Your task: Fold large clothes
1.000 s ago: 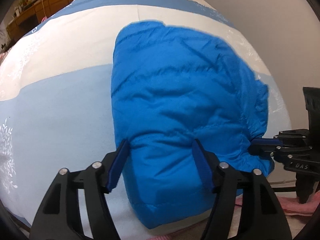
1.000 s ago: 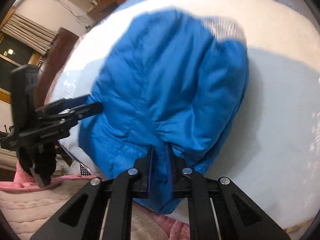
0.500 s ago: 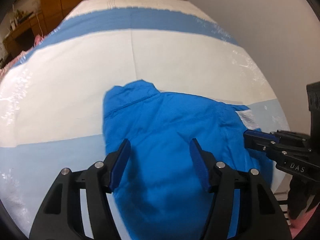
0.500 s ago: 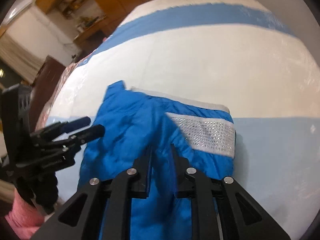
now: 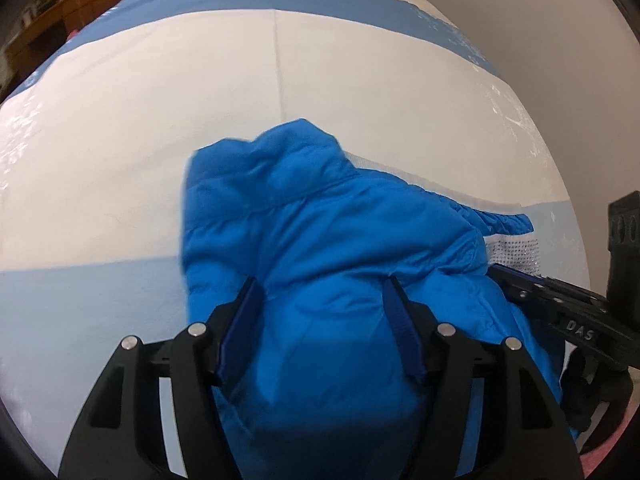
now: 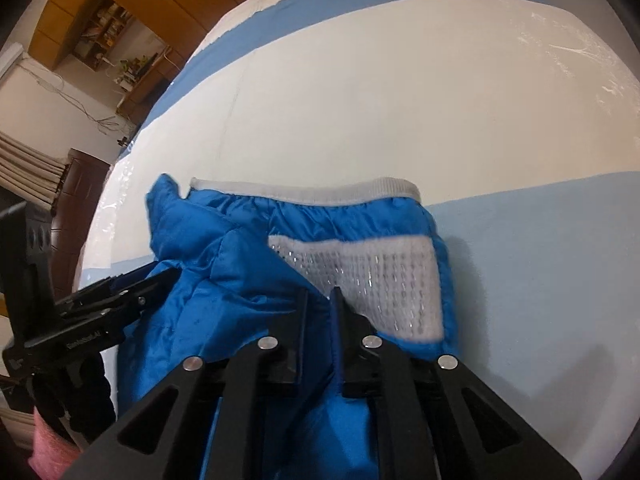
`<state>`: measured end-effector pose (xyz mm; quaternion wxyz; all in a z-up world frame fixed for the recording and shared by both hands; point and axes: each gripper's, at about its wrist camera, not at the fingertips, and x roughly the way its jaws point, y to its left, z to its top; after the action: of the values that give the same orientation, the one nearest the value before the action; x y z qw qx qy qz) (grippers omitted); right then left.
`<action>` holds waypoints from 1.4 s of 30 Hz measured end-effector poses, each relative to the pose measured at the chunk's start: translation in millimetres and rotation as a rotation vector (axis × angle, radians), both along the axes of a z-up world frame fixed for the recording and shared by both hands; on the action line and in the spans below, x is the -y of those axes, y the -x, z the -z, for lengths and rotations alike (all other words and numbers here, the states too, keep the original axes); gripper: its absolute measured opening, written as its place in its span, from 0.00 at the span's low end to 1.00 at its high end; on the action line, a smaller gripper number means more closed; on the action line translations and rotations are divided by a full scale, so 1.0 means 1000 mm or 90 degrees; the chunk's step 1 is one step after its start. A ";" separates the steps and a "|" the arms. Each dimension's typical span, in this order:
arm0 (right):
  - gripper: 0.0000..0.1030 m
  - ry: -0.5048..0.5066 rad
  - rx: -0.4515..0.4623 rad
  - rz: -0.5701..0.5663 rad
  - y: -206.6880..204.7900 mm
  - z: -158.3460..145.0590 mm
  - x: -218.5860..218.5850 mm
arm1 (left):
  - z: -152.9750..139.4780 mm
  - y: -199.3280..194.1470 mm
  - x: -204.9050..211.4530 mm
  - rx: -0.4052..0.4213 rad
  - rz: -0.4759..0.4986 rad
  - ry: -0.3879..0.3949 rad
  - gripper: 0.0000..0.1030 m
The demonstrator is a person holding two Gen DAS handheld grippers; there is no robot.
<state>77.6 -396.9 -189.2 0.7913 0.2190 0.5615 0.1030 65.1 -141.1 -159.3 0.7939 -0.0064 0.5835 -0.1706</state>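
Observation:
A blue puffer jacket (image 5: 320, 248) lies folded on the bed, with its white mesh lining (image 6: 372, 280) and grey hem band showing in the right wrist view. My left gripper (image 5: 324, 316) is open, its blue fingers (image 5: 244, 320) spread over the near part of the jacket. My right gripper (image 6: 320, 300) is shut on a fold of the jacket (image 6: 224, 280) and holds it folded over toward the far side. It also shows in the left wrist view (image 5: 560, 308) at the jacket's right edge. The left gripper shows in the right wrist view (image 6: 120, 296) at the jacket's left edge.
The bed (image 5: 160, 128) has a white sheet with light blue and darker blue bands. A wall (image 5: 540, 20) runs along its right side. Wooden shelves and a cabinet (image 6: 100, 32) stand beyond the bed. Pink fabric (image 6: 44, 444) lies at the near edge.
The jacket's near part has been lifted and carried away over the rest, exposing the white lining. Both grippers moved forward with it; the left stayed open, the right stayed shut.

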 end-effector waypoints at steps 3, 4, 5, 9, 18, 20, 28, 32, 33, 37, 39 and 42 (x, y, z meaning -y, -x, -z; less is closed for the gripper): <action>0.20 0.034 0.038 -0.017 0.020 -0.033 -0.003 | -0.029 0.029 -0.004 0.049 0.000 -0.021 0.57; 0.20 0.035 0.046 -0.022 0.027 -0.040 -0.005 | -0.038 0.041 -0.006 0.059 0.002 -0.021 0.57; 0.20 0.032 0.058 -0.032 0.037 -0.049 -0.008 | -0.042 0.050 -0.009 0.062 0.001 -0.021 0.57; 0.20 0.024 0.061 -0.057 0.072 -0.057 -0.019 | -0.044 0.082 -0.018 0.064 -0.010 -0.027 0.57; 0.16 0.025 0.046 -0.056 0.086 -0.013 -0.026 | -0.007 0.106 -0.032 0.073 -0.016 -0.020 0.63; 0.15 0.031 0.057 -0.058 0.088 -0.009 -0.026 | -0.004 0.108 -0.030 0.085 -0.015 -0.030 0.63; 0.38 -0.046 0.051 -0.046 0.094 -0.034 0.004 | -0.022 0.094 -0.059 0.029 -0.027 0.043 0.63; 0.68 -0.063 0.066 -0.024 0.107 -0.051 0.025 | -0.030 0.088 -0.090 0.024 -0.026 0.074 0.78; 0.76 -0.062 0.063 -0.018 0.110 -0.051 0.029 | -0.028 0.087 -0.097 0.014 -0.028 0.080 0.78; 0.82 -0.096 0.029 0.000 0.116 -0.035 0.047 | -0.012 0.080 -0.112 -0.034 -0.024 0.148 0.82; 0.83 -0.165 -0.001 0.000 0.117 -0.017 0.051 | -0.003 0.076 -0.112 -0.054 -0.018 0.183 0.83; 0.86 -0.227 -0.031 0.013 0.119 0.007 0.054 | 0.009 0.072 -0.106 -0.083 0.005 0.231 0.84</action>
<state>-41.9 -451.3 -195.8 0.7273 0.3639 0.5509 0.1873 -6.5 -34.9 -168.6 0.7394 -0.1581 0.5936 -0.2755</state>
